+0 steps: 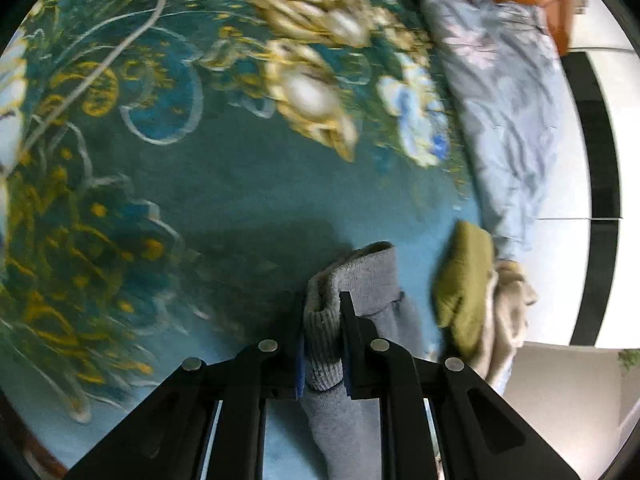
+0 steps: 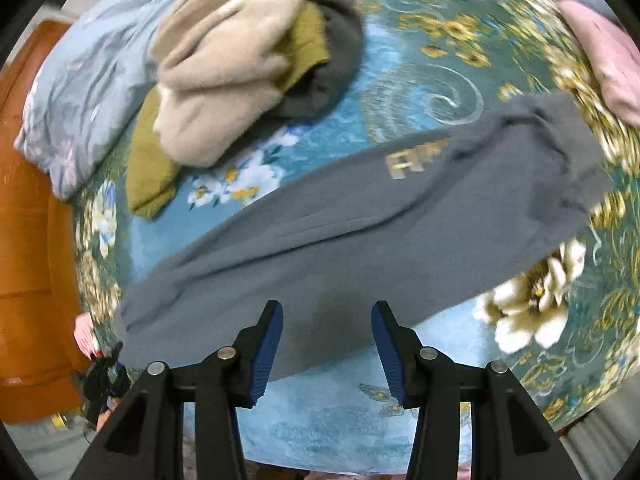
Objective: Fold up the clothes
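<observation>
Ribbed cuff of the grey trousers (image 1: 324, 344) sits pinched in the left tool (image 1: 323, 354); right tool (image 2: 326, 344) hangs half-wide, empty, above the trousers spread on the bed (image 2: 400, 92); folding looks barely begun; a pile of clothes (image 2: 224, 80) waits unfolded.

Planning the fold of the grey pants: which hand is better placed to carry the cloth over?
Left, probably. The left tool is already shut on the grey pants at a ribbed cuff, while the right tool is open above them, gripping nothing.

Grey trousers (image 2: 360, 232) with gold lettering; teal bedspread (image 2: 420, 60) with yellow-white flowers; beige garment (image 2: 224, 72); olive garment (image 2: 148, 176); pale-blue quilt (image 1: 504, 92).
</observation>
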{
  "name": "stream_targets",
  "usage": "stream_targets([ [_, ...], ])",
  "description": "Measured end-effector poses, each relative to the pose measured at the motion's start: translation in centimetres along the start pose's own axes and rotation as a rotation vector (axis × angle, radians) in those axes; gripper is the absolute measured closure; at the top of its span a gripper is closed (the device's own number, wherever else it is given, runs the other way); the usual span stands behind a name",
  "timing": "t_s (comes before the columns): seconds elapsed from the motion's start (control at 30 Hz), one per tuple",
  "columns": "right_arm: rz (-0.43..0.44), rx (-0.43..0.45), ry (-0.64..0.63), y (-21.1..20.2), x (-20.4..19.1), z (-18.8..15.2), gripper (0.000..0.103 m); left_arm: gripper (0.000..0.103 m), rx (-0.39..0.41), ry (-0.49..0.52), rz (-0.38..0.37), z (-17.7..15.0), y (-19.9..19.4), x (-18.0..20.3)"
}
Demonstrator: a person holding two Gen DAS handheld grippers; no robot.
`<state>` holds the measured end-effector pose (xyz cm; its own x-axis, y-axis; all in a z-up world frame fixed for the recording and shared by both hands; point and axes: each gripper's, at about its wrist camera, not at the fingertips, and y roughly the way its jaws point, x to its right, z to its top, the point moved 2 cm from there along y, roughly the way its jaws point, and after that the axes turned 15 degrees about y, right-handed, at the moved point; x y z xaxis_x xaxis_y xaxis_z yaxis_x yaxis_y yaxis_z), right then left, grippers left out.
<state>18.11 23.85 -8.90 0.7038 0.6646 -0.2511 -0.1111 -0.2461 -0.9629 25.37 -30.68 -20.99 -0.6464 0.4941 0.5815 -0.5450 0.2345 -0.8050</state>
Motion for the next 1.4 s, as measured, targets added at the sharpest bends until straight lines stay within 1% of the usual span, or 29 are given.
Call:
stream_targets([
  [0.03,0.006,0.004,0.032,0.0,0.9,0.0,0.053,0.088,-0.021,-0.002,0.005,0.0,0.2,-0.3],
  [0.13,0.027,0.026,0.128,-0.2,3.9,0.6,0.053,0.087,-0.071,0.005,0.067,-0.5,0.7,-0.4],
  [0.2,0.038,0.052,0.181,-0.6,6.0,1.3,0.053,0.086,-0.081,-0.044,0.081,-0.7,0.7,-0.6],
  [0.27,0.040,0.065,0.215,-0.7,7.5,1.9,0.053,0.084,-0.079,-0.101,0.079,-0.8,0.1,-0.6],
  [0.3,0.046,0.068,0.235,-0.6,8.2,2.4,0.053,0.084,-0.078,-0.114,0.087,-0.9,-0.2,-0.6],
  [0.37,0.072,0.068,0.277,-0.4,9.4,3.5,0.053,0.075,-0.077,-0.118,0.128,-1.1,-1.1,-0.2],
  [0.4,0.088,0.068,0.299,-0.3,9.9,4.0,0.053,0.075,-0.076,-0.118,0.154,-1.2,-1.6,0.0],
  [0.5,0.146,0.076,0.333,0.2,10.3,6.3,0.053,0.075,-0.055,-0.109,0.233,-2.0,-3.7,1.2],
  [0.57,0.169,0.078,0.324,0.4,9.6,7.5,0.053,0.074,-0.030,-0.060,0.223,-2.2,-3.8,3.7],
  [0.63,0.179,0.068,0.315,1.0,8.9,8.8,0.053,0.074,-0.035,0.021,0.197,-2.9,-3.2,6.9],
  [0.67,0.182,0.063,0.312,1.3,8.6,9.4,0.053,0.073,-0.042,0.057,0.179,-3.2,-2.7,8.6],
  [0.7,0.185,0.057,0.312,1.6,8.3,10.1,0.053,0.072,-0.066,0.077,0.145,-3.5,-1.3,10.4],
  [0.73,0.186,0.049,0.316,2.0,8.2,10.7,0.053,0.068,-0.097,0.084,0.109,-3.8,0.4,12.1],
  [0.77,0.187,0.042,0.322,2.4,8.1,11.3,0.053,0.066,-0.130,0.089,0.076,-4.3,2.1,13.7],
  [0.87,0.185,0.032,0.358,3.1,8.3,12.7,0.053,0.065,-0.253,0.090,0.027,-6.6,8.4,18.1],
  [0.93,0.197,0.028,0.393,3.5,8.7,13.4,0.053,0.065,-0.313,0.079,0.054,-8.0,11.8,19.6],
  [1.07,0.211,0.000,0.432,4.6,9.0,14.1,0.053,0.066,-0.396,-0.019,0.079,-10.4,16.6,20.5],
  [1.1,0.210,-0.013,0.430,5.1,8.9,14.4,0.053,0.068,-0.413,-0.039,0.090,-10.9,17.6,20.7],
  [1.17,0.203,-0.054,0.416,6.3,8.5,14.8,0.054,0.083,-0.416,-0.047,0.140,-11.4,18.1,20.6],
  [1.2,0.196,-0.070,0.410,6.8,8.3,15.0,0.055,0.087,-0.411,-0.039,0.162,-11.4,18.2,20.6],
  [1.23,0.180,-0.078,0.406,7.2,8.2,15.1,0.057,0.094,-0.405,-0.029,0.178,-11.2,18.3,20.6],
  [1.3,0.136,-0.104,0.405,8.2,8.2,15.4,0.068,0.097,-0.395,-0.018,0.199,-10.8,18.2,20.5],
  [1.33,0.119,-0.119,0.414,8.6,8.4,15.5,0.072,0.099,-0.390,-0.016,0.203,-10.6,18.1,20.6],
  [1.37,0.117,-0.133,0.434,9.0,8.7,15.5,0.082,0.100,-0.384,-0.017,0.191,-10.2,17.9,20.7],
  [1.4,0.129,-0.143,0.458,9.2,9.1,15.5,0.095,0.100,-0.377,-0.018,0.180,-9.9,17.6,20.8],
])
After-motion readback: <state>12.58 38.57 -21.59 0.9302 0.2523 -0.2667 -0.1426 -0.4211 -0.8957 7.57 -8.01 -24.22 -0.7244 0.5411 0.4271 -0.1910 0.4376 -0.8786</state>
